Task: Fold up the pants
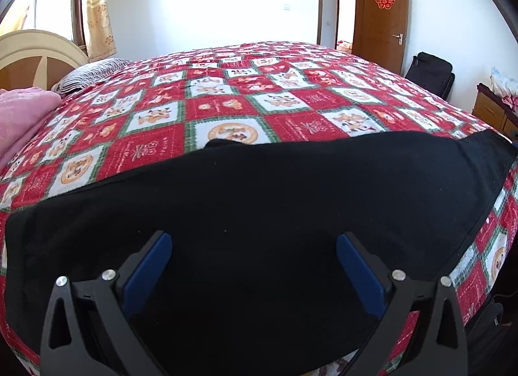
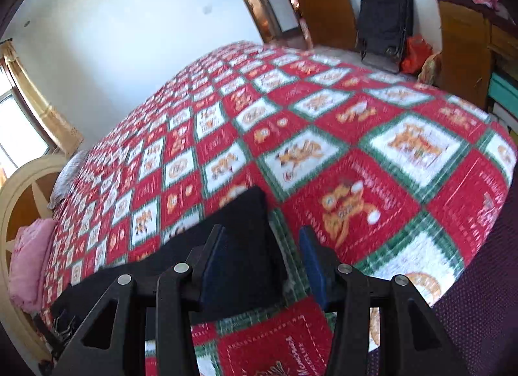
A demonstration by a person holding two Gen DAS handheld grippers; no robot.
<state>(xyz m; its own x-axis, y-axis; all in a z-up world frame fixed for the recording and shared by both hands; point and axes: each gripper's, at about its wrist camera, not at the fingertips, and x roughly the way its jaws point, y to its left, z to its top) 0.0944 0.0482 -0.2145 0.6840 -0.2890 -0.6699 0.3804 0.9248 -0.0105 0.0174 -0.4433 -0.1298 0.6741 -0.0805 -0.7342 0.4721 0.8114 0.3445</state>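
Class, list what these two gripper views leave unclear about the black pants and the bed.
- Pants, left wrist view: the near edge is cut off by the frame and the left gripper.
- Pants end, right wrist view: motion blur; the right gripper hides part, so contact is unclear.
- Quilt lettering, right wrist view: blurred, unreadable.

Both tongs [image 1: 254,246] [image 2: 260,240]: black angular frames w/ triangular cutouts; silver screws; blue pads [image 1: 149,272].
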